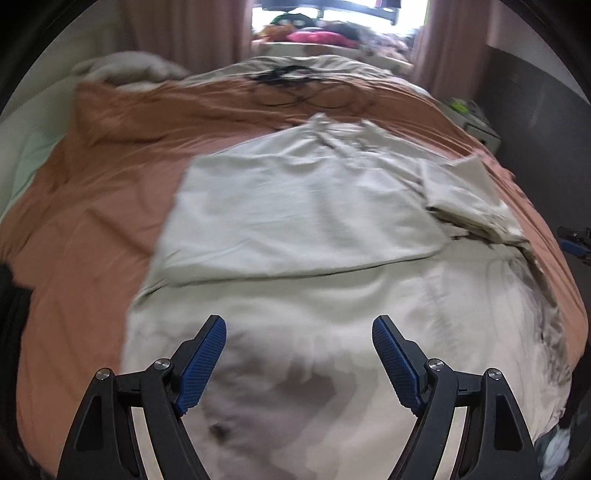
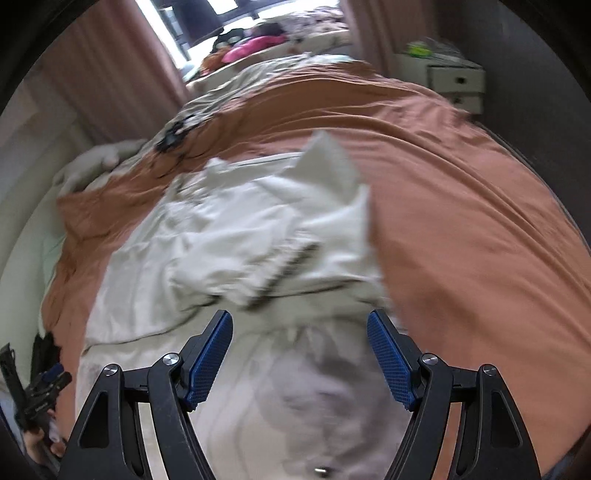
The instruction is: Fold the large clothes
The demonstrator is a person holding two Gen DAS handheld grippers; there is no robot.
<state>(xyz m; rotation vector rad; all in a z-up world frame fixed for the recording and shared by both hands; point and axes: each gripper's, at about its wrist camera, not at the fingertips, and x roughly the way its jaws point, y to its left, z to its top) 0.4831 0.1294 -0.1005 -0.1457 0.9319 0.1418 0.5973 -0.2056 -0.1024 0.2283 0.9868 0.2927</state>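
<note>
pale garment [image 1: 295,206] spread on bed [image 1: 92,206], one fold laid across middle, sleeve [image 2: 295,236] bunched at right. left gripper [image 1: 299,332] and right gripper [image 2: 299,325] both spread wide, holding nothing, above near hem. likely between folds; next: pinch near edge, carry over.

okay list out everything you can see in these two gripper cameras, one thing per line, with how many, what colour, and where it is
garment: one, off-white, spread on the bed below both grippers, partly folded over itself
bedsheet: one, orange-brown, covering the bed under the garment
cords: a tangle, black, far end of the bed
blanket: one, beige, bunched at the bed's far left corner
curtains: two, dusty pink, either side of the window
clothes pile: mixed colours with bright pink, on the window ledge
drawer unit: one, white, right of the bed
left gripper: one, black with blue pads, open above the garment
right gripper: one, black with blue pads, open above the garment
</note>
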